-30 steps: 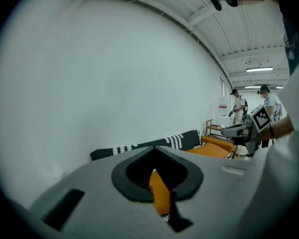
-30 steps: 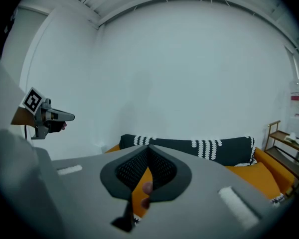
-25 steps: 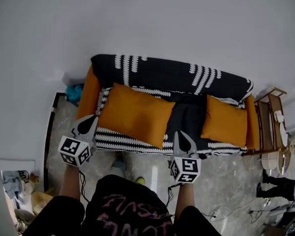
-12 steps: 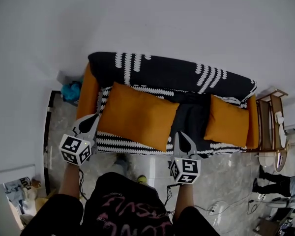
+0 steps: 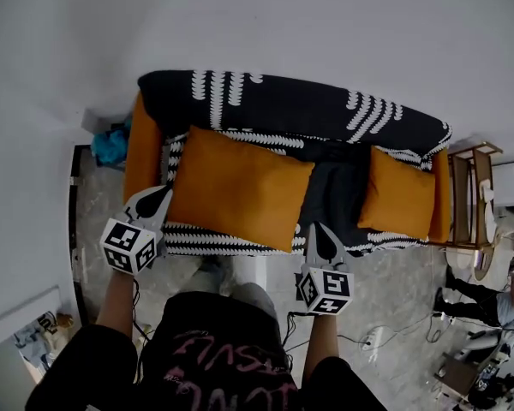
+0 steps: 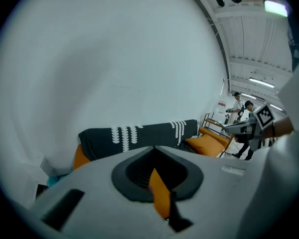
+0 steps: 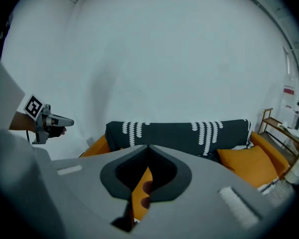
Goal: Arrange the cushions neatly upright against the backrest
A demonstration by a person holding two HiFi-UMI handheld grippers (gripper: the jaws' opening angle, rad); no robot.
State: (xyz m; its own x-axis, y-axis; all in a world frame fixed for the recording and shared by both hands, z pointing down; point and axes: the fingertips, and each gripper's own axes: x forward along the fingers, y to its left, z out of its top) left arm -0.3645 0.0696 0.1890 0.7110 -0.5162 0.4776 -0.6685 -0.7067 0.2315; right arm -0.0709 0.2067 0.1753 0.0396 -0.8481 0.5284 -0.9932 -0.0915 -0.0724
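A black sofa (image 5: 283,110) with white patterns stands against the wall. A large orange cushion (image 5: 240,187) lies flat and askew on the left of its seat. A smaller orange cushion (image 5: 398,191) leans at the right end, also visible in the right gripper view (image 7: 246,163). My left gripper (image 5: 161,197) is shut and empty, its tip beside the big cushion's left edge. My right gripper (image 5: 315,234) is shut and empty at the seat's front edge, just right of that cushion's front corner. Each gripper view looks over its own closed jaws, left (image 6: 153,148) and right (image 7: 148,147), at the sofa.
A wooden side rack (image 5: 467,204) stands past the sofa's right arm. A teal bundle (image 5: 111,144) lies on the floor at the left end. Cables (image 5: 368,341) trail on the marble floor, and people (image 5: 488,302) stand at the far right. A white wall is behind the sofa.
The head view has drifted, so the sofa sits a little more to the left and higher. Both grippers stay shut in front of the seat, and the cushions have not moved.
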